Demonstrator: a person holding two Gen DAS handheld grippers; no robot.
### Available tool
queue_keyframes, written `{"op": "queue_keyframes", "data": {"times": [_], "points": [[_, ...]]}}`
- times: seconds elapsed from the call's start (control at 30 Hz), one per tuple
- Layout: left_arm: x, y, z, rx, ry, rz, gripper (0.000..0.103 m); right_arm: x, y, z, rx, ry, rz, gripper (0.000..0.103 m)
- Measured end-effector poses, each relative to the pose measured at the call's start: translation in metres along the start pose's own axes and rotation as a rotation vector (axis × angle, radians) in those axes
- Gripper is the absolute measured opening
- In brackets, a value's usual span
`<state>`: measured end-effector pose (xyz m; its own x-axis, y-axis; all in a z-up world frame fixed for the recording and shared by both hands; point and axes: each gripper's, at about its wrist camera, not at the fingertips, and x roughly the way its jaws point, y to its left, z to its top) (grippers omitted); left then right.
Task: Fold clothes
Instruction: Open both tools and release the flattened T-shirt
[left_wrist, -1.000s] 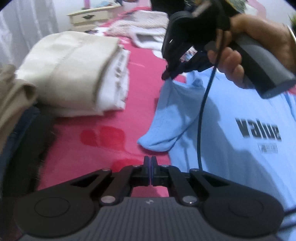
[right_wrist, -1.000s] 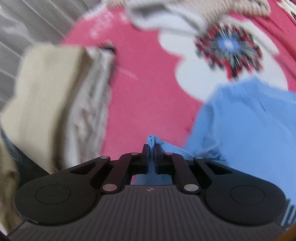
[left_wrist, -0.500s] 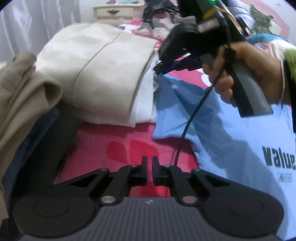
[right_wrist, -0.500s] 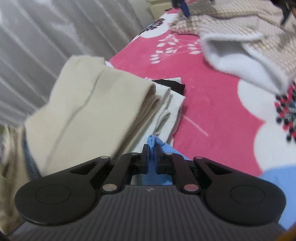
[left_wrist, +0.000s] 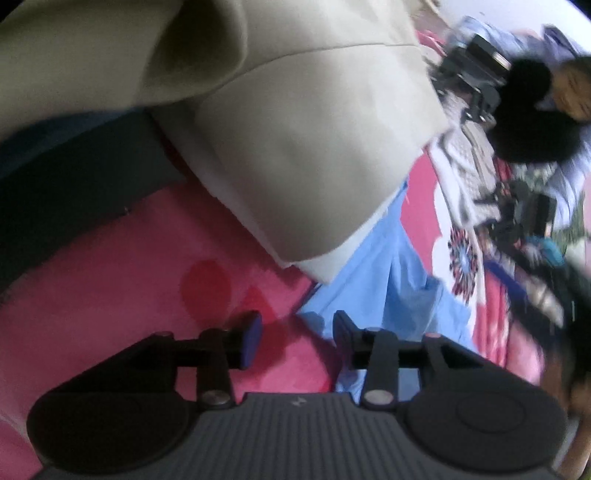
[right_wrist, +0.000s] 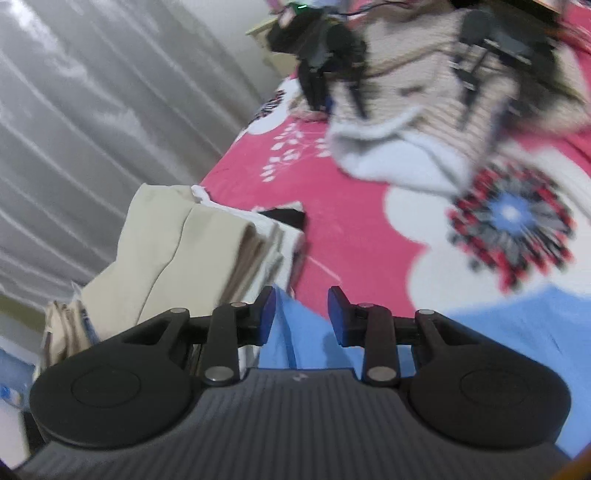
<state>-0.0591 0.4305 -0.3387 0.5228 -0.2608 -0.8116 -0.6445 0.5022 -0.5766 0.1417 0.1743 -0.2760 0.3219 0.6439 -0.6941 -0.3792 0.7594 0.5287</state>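
Note:
A light blue T-shirt (left_wrist: 391, 280) lies on the pink floral bedspread (left_wrist: 122, 280), its edge against a stack of folded beige and white clothes (left_wrist: 303, 140). My left gripper (left_wrist: 297, 341) is open just above the bedspread, with the shirt's edge by its right finger. My right gripper (right_wrist: 301, 317) is open, and the blue shirt (right_wrist: 299, 339) lies loose between and under its fingers, beside the beige stack (right_wrist: 184, 251).
A dark garment (left_wrist: 74, 177) lies left of the beige stack. A knitted cream garment (right_wrist: 424, 110) and black camera gear (right_wrist: 321, 48) lie at the far end of the bed (right_wrist: 351, 221). A grey curtain (right_wrist: 92, 110) hangs to the left.
Both grippers have opened. The right gripper let go of the blue shirt's corner next to the beige stack. The left gripper moved in close to the stack and tilted.

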Motion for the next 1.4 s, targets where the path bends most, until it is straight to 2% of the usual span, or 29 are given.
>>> {"op": "queue_keyframes", "data": {"times": [0.1, 0.13, 0.17, 0.23, 0.37, 0.47, 0.5, 0.6, 0.7, 0.77, 0.9, 0.97, 1.07, 1.2, 1.27, 1.4], "points": [[0.010, -0.002, 0.001, -0.046, 0.006, 0.025, 0.038, -0.024, -0.013, -0.022, 0.069, 0.007, -0.031, 0.030], [0.013, -0.004, 0.000, -0.049, 0.001, 0.055, 0.030, -0.030, -0.018, -0.032, 0.092, 0.012, -0.045, 0.030], [0.016, -0.006, -0.001, -0.048, -0.006, 0.086, 0.014, -0.035, -0.022, -0.041, 0.115, 0.017, -0.057, 0.030], [0.014, -0.012, -0.004, -0.033, -0.032, 0.147, 0.001, -0.042, -0.031, -0.055, 0.155, 0.024, -0.079, 0.030], [-0.023, -0.027, -0.013, 0.019, -0.168, 0.213, 0.000, -0.059, -0.040, -0.077, 0.194, 0.030, -0.125, 0.030], [-0.045, -0.039, -0.024, 0.137, -0.268, 0.324, 0.000, -0.072, -0.048, -0.085, 0.207, 0.025, -0.151, 0.030], [-0.047, -0.041, -0.027, 0.174, -0.284, 0.364, 0.000, -0.076, -0.050, -0.087, 0.211, 0.023, -0.162, 0.030], [-0.038, -0.035, -0.032, 0.257, -0.257, 0.460, 0.000, -0.087, -0.057, -0.091, 0.223, 0.012, -0.213, 0.030], [-0.038, -0.039, -0.041, 0.343, -0.239, 0.481, 0.005, -0.107, -0.056, -0.103, 0.182, 0.018, -0.308, 0.030], [-0.044, -0.045, -0.051, 0.427, -0.226, 0.464, 0.018, -0.123, -0.054, -0.117, 0.140, 0.035, -0.382, 0.030], [-0.044, -0.066, -0.073, 0.570, -0.169, 0.448, 0.027, -0.168, -0.063, -0.158, 0.149, 0.068, -0.487, 0.030], [-0.037, -0.081, -0.083, 0.622, -0.142, 0.449, 0.034, -0.195, -0.080, -0.179, 0.222, 0.063, -0.532, 0.030], [-0.030, -0.097, -0.100, 0.684, -0.114, 0.451, 0.036, -0.236, -0.105, -0.211, 0.334, 0.050, -0.596, 0.030], [-0.017, -0.117, -0.129, 0.747, -0.071, 0.460, 0.043, -0.288, -0.146, -0.239, 0.493, -0.030, -0.640, 0.031], [-0.011, -0.128, -0.145, 0.764, -0.059, 0.468, 0.054, -0.305, -0.167, -0.253, 0.571, -0.075, -0.643, 0.031], [-0.007, -0.157, -0.186, 0.795, -0.047, 0.466, 0.059, -0.334, -0.210, -0.273, 0.751, -0.154, -0.613, 0.031]]}}
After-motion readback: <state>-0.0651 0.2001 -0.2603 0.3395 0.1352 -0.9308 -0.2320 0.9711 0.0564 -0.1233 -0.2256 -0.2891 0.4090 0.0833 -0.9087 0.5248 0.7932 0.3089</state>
